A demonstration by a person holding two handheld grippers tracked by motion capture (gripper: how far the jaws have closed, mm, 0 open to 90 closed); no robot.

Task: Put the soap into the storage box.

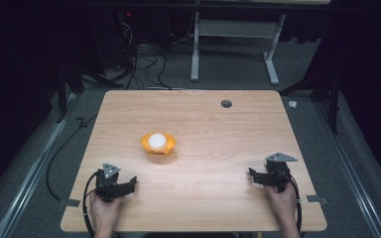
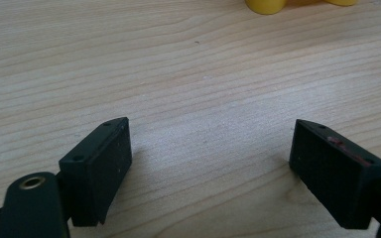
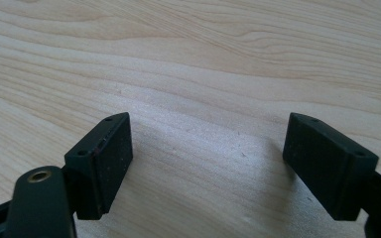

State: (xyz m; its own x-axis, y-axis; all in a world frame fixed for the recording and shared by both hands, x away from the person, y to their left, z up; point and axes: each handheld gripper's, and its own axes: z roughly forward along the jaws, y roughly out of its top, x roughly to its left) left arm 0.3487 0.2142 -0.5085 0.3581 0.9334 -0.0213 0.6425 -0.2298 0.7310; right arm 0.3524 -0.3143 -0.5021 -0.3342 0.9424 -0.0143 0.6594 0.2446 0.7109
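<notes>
An orange bowl (image 1: 158, 144) with a white ball (image 1: 157, 140) in it sits near the middle of the wooden table (image 1: 203, 124). My left gripper (image 1: 130, 184) rests at the front left, held by a hand, pointing right toward the bowl; its jaws are wide apart with bare wood between them (image 2: 211, 144). The bowl's yellow-orange underside (image 2: 278, 5) peeks in at the top of the left gripper view. My right gripper (image 1: 254, 176) lies at the front right, pointing left, open over bare table (image 3: 206, 141).
A small grey grommet hole (image 1: 226, 103) is set in the table's far side. Cables (image 1: 144, 64) and a white desk frame (image 1: 233, 44) lie on the floor beyond the table. Tape tabs (image 1: 317, 200) mark the front corners.
</notes>
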